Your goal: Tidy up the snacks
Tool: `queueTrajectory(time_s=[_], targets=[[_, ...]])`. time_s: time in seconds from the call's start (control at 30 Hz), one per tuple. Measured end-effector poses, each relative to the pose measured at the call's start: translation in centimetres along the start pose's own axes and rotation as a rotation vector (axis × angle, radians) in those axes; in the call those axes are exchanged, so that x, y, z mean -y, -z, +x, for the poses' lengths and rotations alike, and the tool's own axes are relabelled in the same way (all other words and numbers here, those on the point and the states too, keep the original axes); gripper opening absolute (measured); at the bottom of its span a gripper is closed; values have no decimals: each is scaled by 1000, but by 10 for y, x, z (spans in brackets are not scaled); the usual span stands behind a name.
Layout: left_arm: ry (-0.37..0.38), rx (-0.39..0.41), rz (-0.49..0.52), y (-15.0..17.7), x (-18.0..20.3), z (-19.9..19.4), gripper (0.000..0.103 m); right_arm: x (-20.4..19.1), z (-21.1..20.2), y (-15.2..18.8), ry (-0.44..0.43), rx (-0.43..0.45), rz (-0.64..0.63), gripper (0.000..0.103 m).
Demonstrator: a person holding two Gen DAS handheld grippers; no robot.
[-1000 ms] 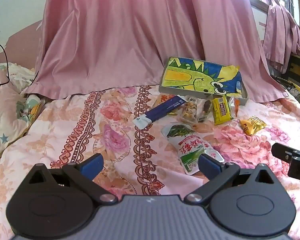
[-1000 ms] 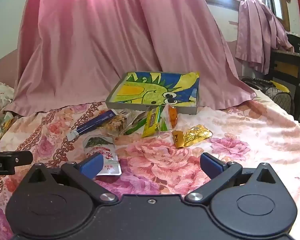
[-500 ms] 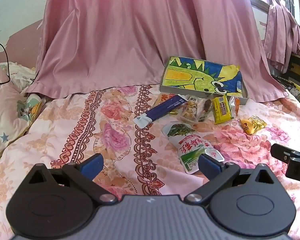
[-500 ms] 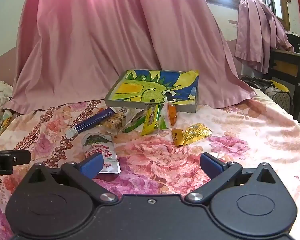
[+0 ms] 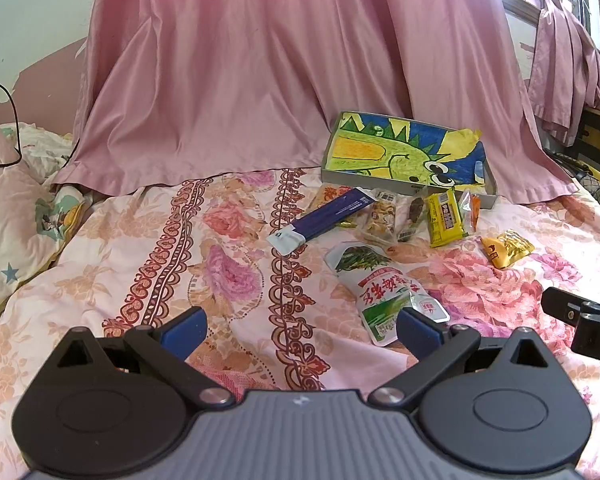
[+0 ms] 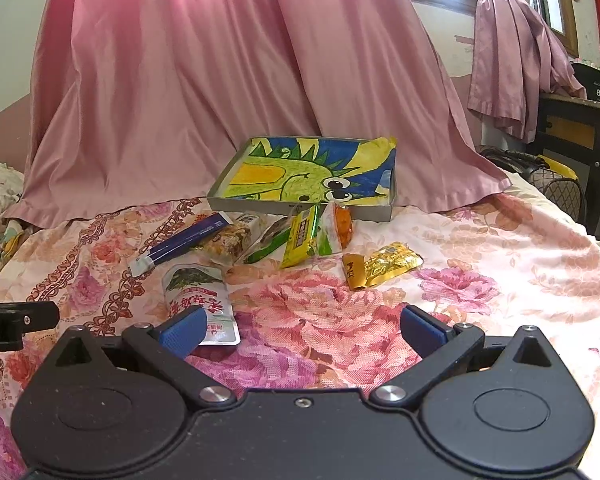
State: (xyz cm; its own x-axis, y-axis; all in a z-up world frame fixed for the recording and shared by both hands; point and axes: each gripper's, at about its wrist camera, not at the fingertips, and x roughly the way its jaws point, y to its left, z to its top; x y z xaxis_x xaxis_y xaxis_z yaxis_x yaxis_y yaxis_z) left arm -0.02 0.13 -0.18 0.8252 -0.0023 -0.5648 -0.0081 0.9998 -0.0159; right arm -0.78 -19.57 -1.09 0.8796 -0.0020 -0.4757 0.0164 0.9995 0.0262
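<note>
Several snack packets lie on the floral bedspread in front of a shallow grey box (image 5: 408,152) (image 6: 306,178) lined with a green dinosaur drawing. They include a green-and-white pouch (image 5: 384,284) (image 6: 198,294), a long blue packet (image 5: 326,218) (image 6: 184,242), a yellow bar (image 5: 444,214) (image 6: 300,236) and a gold packet (image 5: 506,248) (image 6: 384,264). My left gripper (image 5: 300,326) is open and empty, its right fingertip over the pouch's near end. My right gripper (image 6: 302,326) is open and empty, its left fingertip over the pouch's corner.
A pink curtain (image 5: 260,60) hangs behind the box. Pillows and a black cable (image 5: 8,128) lie at the left. A dark cabinet (image 6: 580,132) and a wire basket (image 6: 556,188) stand at the right past the bed's edge.
Both grippers have crept slightly forward towards the snacks; the pile looks a little nearer. Nothing was picked up.
</note>
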Motion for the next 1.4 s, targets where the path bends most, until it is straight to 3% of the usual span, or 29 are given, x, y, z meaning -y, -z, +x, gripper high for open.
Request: queueTrajectory(time_s=[1.4], targets=[[-1,-5,0,4,-3,2,103,1,2,2,-3,-16,9,102]])
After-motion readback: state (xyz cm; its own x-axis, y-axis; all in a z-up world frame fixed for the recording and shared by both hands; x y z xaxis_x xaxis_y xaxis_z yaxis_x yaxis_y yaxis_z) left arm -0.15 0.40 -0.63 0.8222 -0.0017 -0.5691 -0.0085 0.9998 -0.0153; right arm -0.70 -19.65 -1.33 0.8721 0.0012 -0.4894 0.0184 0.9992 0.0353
